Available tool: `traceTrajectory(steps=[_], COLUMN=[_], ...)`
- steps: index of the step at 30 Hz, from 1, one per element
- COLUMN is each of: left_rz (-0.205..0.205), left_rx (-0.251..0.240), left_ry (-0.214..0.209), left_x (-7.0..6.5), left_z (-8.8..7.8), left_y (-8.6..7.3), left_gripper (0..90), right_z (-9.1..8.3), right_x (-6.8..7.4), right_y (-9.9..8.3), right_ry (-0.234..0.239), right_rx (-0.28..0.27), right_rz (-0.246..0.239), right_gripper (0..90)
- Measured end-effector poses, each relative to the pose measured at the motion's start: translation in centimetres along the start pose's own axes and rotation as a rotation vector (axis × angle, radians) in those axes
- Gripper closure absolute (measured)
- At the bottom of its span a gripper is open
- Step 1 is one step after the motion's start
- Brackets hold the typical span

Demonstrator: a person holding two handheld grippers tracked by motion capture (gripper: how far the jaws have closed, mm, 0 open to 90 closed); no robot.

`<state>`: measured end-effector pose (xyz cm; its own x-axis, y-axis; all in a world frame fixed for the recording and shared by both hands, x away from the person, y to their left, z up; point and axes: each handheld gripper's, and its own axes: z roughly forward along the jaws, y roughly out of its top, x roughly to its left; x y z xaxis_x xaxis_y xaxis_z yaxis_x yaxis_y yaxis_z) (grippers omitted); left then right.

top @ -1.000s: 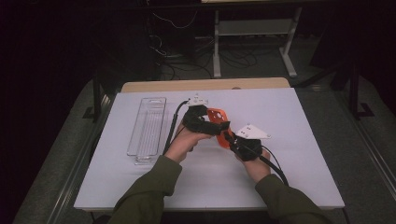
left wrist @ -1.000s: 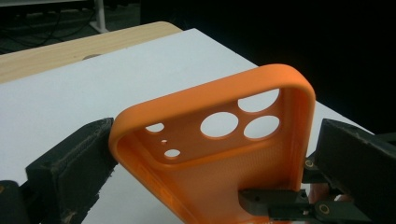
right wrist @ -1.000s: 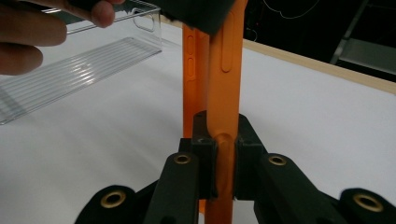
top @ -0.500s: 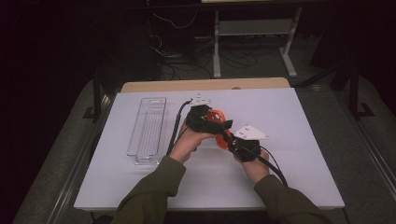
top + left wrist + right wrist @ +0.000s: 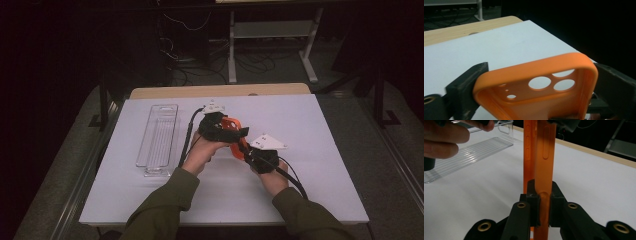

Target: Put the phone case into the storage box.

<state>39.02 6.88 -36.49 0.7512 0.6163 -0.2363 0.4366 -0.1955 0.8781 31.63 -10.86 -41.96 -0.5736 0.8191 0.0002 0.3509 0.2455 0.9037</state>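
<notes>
We hold the orange phone case (image 5: 231, 131) above the middle of the surface (image 5: 320, 130). Our right gripper (image 5: 541, 202) pinches its thin side wall; our left gripper (image 5: 534, 82), just closing, spans its width. It looks light and flexible, so we favour the rims.

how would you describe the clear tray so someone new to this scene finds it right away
Start at the white table and look at its left half, left of the two hands. There lies the clear tray, long and narrow, with a ribbed floor. It is see-through and lying free, unlike the orange phone case held between the grippers.
</notes>
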Motion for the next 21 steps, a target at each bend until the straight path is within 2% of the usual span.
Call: traceTrajectory(steps=[6, 21], left_rz=[-0.01, 0.0], left_rx=[-0.005, -0.013], left_ry=[0.01, -0.003], left_x=[0.07, 0.04], left_z=[-0.23, -0.23], left_y=[0.02, 0.02], left_gripper=[11.8, 13.4], right_z=[0.03, 0.03], right_x=[0.07, 0.0], right_y=[-0.03, -0.03], right_ry=[0.005, 0.01], right_rx=[0.011, 0.013], right_rz=[-0.004, -0.003], right_gripper=[80.4, 79.8])
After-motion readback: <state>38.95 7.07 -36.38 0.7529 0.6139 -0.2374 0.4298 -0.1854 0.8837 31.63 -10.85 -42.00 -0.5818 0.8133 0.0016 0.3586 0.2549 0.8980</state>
